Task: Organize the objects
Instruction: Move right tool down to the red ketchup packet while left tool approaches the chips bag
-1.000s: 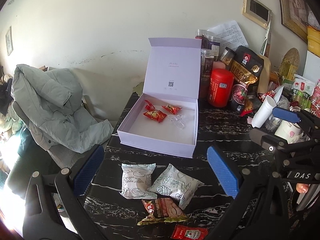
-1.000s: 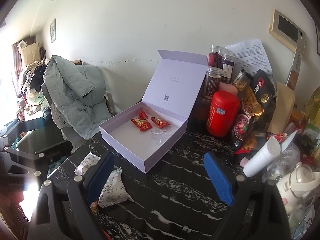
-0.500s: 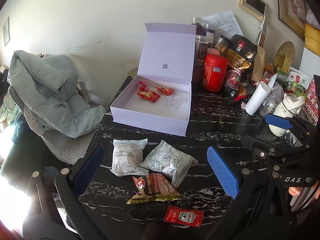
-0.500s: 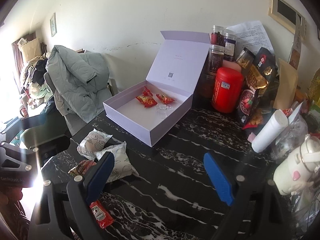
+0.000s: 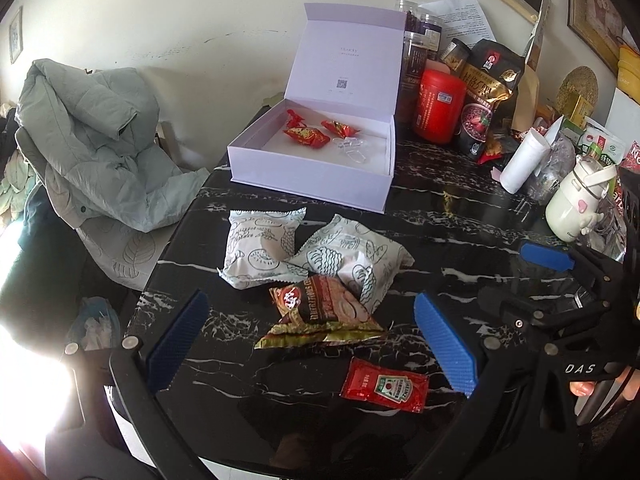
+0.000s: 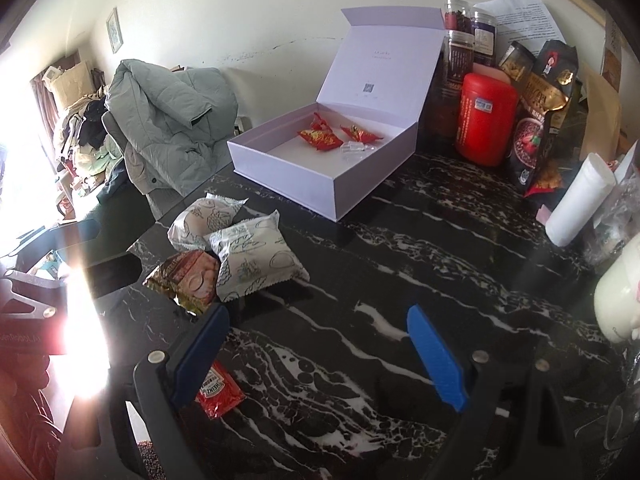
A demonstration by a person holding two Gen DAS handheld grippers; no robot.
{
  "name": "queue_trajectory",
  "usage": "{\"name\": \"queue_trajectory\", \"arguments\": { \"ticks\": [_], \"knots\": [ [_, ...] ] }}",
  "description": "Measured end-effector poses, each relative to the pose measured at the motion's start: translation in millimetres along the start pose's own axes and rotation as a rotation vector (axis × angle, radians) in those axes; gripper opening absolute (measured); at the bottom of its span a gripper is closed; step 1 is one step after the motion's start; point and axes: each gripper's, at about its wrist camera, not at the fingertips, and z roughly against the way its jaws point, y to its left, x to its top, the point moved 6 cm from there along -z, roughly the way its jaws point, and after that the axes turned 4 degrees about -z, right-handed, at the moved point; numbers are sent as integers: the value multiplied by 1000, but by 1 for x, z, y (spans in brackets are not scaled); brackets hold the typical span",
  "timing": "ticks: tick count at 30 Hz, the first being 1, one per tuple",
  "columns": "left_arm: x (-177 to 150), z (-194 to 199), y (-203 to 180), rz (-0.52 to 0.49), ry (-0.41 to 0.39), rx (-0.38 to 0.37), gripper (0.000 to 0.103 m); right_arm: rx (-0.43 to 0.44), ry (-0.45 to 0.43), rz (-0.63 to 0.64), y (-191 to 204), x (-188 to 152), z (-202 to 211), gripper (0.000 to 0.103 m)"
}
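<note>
1. Edges/room: black marble table has its left edge running diag. through lower left of left-wrist frame; a grey-green jacket on a chair sits just past it. Bare tabletop fills centre/lower right of right-wrist frame. Right side crowded w/ jars, bags, red canister, white roll.
2. Left gripper: jaws wide apart, holding nothing, above the snack cluster at frame centre.
3. Right gripper: jaws wide apart, holding nothing, over bare table at bottom centre.
4. Loose items: two white snack packs touching; brown snack bag overlaps them on the near side; ketchup sachet apart, lower centre. In right-wrist view the sachet is partly behind the gripper's left finger.
5. Change vs. earlier frames: both cams have pulled back; box now further up-frame, sachet fully in left view. Items themselves unmoved.
6. Container: lilac box, upper centre, lid upright. Inside: three red candy wrappers, clear plastic piece beside them, all toward the back.
</note>
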Motion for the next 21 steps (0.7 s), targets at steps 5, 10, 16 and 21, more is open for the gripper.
{"name": "queue_trajectory", "arguments": {
  "ticks": [5,10,16,21],
  "knots": [
    [-18,-6,8,14,20,-9,103,45,40,18,11,-14,-15,92],
    [-28,-7,16,29,18,-13,103,124,73,56,28,-27,-24,92],
    [-35,-17,26,32,53,16,103,223,155,150,53,-45,-39,92],
    [-34,-21,32,28,62,29,103,276,206,202,63,-59,-47,92]
  ]
}}
